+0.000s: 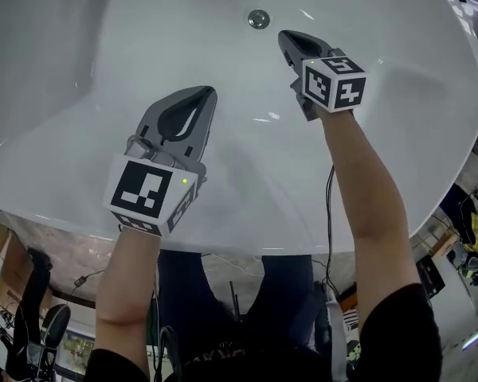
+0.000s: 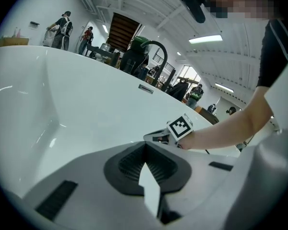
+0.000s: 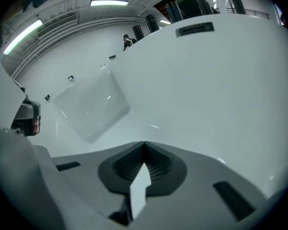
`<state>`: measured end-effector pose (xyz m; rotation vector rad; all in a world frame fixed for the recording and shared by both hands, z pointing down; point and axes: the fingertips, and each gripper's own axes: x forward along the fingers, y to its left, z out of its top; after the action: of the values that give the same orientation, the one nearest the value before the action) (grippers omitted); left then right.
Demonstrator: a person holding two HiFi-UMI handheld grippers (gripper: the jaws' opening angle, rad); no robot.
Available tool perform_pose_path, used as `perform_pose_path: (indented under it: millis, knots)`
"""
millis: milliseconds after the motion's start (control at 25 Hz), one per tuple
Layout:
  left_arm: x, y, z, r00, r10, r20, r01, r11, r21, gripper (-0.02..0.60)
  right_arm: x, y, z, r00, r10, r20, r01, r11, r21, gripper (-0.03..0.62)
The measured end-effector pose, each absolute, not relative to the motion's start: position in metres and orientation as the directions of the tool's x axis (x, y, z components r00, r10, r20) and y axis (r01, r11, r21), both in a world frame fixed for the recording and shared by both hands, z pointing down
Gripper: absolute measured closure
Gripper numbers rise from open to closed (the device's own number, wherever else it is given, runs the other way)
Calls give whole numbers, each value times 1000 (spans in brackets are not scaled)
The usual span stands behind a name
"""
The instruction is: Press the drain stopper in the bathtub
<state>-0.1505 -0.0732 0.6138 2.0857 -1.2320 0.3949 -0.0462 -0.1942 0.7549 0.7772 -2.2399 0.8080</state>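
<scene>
**Both tongs shut and empty above the bathtub drain**

Head view: the white bathtub [image 1: 80, 134] fills the picture. The round metal drain stopper [image 1: 259, 18] sits in the tub floor near the top centre. The right tongs [image 1: 284, 35] point into the tub with the tip near the stopper, just to its right and apart from it. The left tongs [image 1: 207, 92] hang further back, well apart from the stopper.

Left gripper view: the left tongs [image 2: 145, 143] are clenched, tips meeting, with nothing between them. Beyond them are the right tongs [image 2: 159, 137] with their marker cube, and the tub wall [image 2: 86, 99].

Right gripper view: the right tongs [image 3: 144, 144] are clenched too and hold nothing, facing the bare tub wall [image 3: 206, 95].
</scene>
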Motion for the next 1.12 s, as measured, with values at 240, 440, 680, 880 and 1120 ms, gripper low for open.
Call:
perform_pose_path:
  millis: [240, 440, 680, 880, 1120]
  knots:
    - [-137, -69, 628, 528, -625, 575, -849, -370, 377, 575, -37, -216, 806, -596, -303, 744, -723, 606, -332, 583]
    - [-137, -65, 634, 533, -631, 564, -845, -364, 393, 575, -44, -213, 859, -563, -269, 782, -729, 607, -316, 583]
    - [-123, -60, 641, 569, -591, 572, -819, -340, 463, 575, -48, -219, 911, -519, -230, 823, -731, 619, -288, 583]
    - [-130, -63, 640, 556, -595, 581, -818, -267, 510, 575, -54, -231, 941, -496, -228, 838, -745, 608, -275, 583]
    - [-133, -54, 651, 565, -557, 610, -808, -220, 547, 575, -51, -236, 965, -457, -231, 859, -782, 564, -265, 583]
